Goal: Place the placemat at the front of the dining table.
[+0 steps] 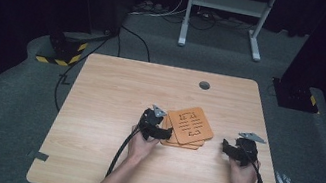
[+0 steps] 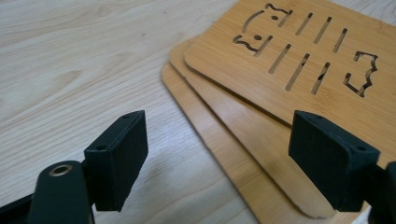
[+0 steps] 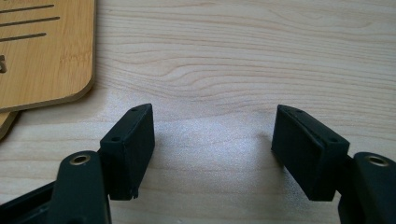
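Observation:
A stack of three thin bamboo boards [image 1: 189, 126] lies fanned at the table's middle; the top board [image 2: 299, 51] has cut slots and small shapes. My left gripper [image 1: 163, 133] is open at the stack's near-left corner, its jaws either side of the boards' edges [image 2: 219, 158]. My right gripper [image 1: 227, 148] is open over bare table to the right of the stack, nothing between its jaws [image 3: 212, 144]; the top board's corner [image 3: 46, 56] shows at upper left there.
The light wooden table [image 1: 115, 93] has a round grommet hole [image 1: 204, 85] near its far edge. Beyond it stand a white desk frame [image 1: 226, 11] and cables on grey carpet. Black-and-yellow striped bases [image 1: 61, 53] sit at the left.

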`<state>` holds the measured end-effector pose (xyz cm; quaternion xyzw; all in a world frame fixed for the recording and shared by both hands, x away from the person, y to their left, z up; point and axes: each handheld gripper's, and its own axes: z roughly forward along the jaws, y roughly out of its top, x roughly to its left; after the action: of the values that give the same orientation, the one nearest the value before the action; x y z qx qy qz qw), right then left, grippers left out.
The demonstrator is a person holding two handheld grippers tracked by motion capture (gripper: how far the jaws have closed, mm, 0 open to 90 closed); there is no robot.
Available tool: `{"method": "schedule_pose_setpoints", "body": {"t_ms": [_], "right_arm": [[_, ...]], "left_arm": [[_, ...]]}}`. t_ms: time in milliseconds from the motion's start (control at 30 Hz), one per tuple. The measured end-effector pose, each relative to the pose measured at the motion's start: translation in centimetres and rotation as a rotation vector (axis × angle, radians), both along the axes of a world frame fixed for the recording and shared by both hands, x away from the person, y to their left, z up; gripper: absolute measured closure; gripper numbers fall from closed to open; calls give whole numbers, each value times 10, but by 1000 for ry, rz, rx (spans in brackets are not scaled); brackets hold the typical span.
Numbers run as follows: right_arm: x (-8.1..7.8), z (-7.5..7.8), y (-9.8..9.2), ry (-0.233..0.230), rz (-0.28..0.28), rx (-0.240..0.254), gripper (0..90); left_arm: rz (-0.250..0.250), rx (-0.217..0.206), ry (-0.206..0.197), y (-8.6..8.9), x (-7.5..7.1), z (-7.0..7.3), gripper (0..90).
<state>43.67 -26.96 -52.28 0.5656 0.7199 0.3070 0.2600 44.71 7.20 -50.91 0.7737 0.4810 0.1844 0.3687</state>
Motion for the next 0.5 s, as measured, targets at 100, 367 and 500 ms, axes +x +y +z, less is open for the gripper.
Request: {"method": "schedule_pose_setpoints", "body": {"t_ms": [100, 367, 500], "right_arm": [[0, 0, 0, 4, 3, 0, 299], [0, 0, 0, -1, 0, -1, 299], [0, 0, 0, 4, 4, -1, 299]], "left_arm": [[14, -23, -2, 11, -2, 2, 203], [57, -40, -9, 36, -9, 4, 209], [94, -49, -5, 59, -14, 2, 219]]}}
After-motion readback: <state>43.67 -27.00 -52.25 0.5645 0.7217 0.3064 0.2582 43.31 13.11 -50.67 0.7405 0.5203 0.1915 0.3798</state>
